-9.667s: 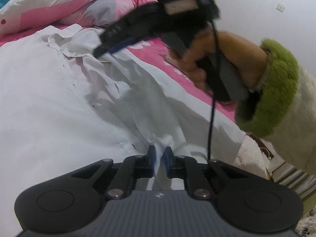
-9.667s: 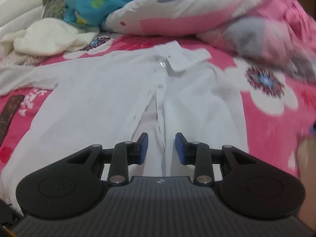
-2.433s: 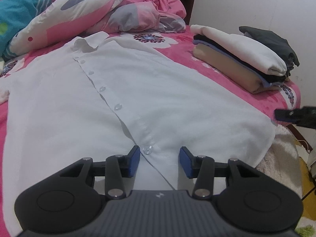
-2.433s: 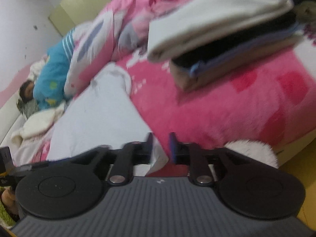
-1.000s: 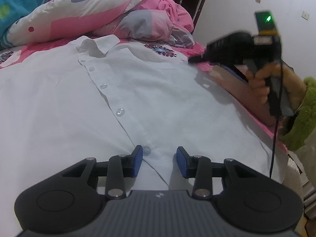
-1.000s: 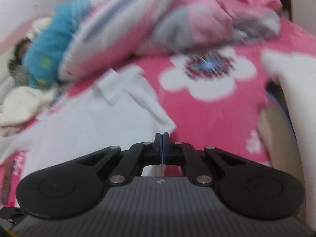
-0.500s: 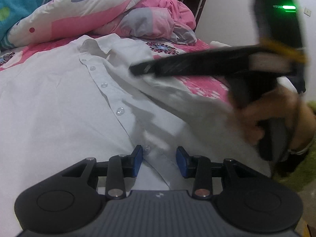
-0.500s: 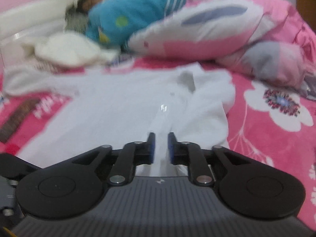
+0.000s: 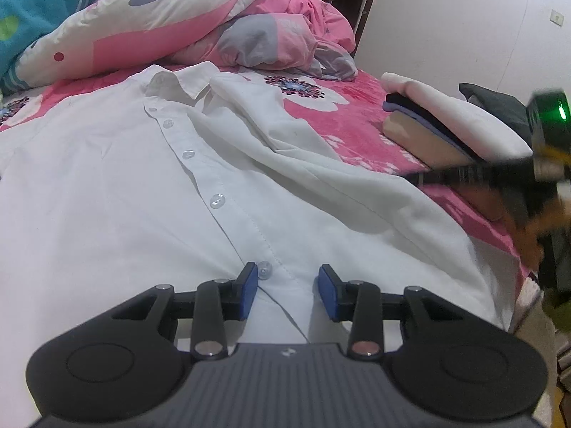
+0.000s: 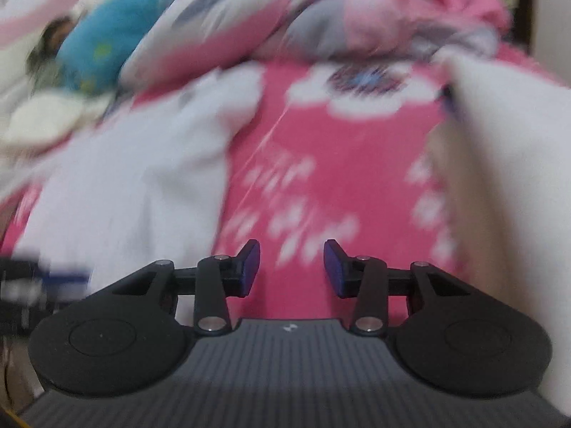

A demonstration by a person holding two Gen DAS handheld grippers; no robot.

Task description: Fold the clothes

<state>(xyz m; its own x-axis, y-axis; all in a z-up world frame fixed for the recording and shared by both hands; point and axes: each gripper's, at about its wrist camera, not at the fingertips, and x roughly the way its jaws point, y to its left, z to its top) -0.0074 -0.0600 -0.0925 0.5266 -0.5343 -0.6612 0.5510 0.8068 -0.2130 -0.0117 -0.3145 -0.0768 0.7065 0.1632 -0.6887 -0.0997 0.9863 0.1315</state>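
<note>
From the left wrist, our left gripper (image 9: 287, 287) hovered part-open over the white shirt's (image 9: 150, 192) button placket, gripping nothing; the shirt lay on the pink bedspread (image 9: 360, 132). From the right wrist, blurred, our right gripper (image 10: 292, 267) was opening, empty, above bedspread beside the shirt.

Right wrist view smeared throughout by motion: shirt (image 10: 135, 178) a white blur at left, edges unclear; stack (image 10: 506, 164) at right cut by the frame edge, layers not separable. Left gripper (image 10: 43, 278) at far left only a dark and blue streak, mostly cut off. In left wrist view, right gripper (image 9: 421, 177) blurred at right edge, fingertips indistinct; hand (image 9: 535, 228) behind it blurred, partly out of frame. Shirt's near hem hidden behind gripper body.
</note>
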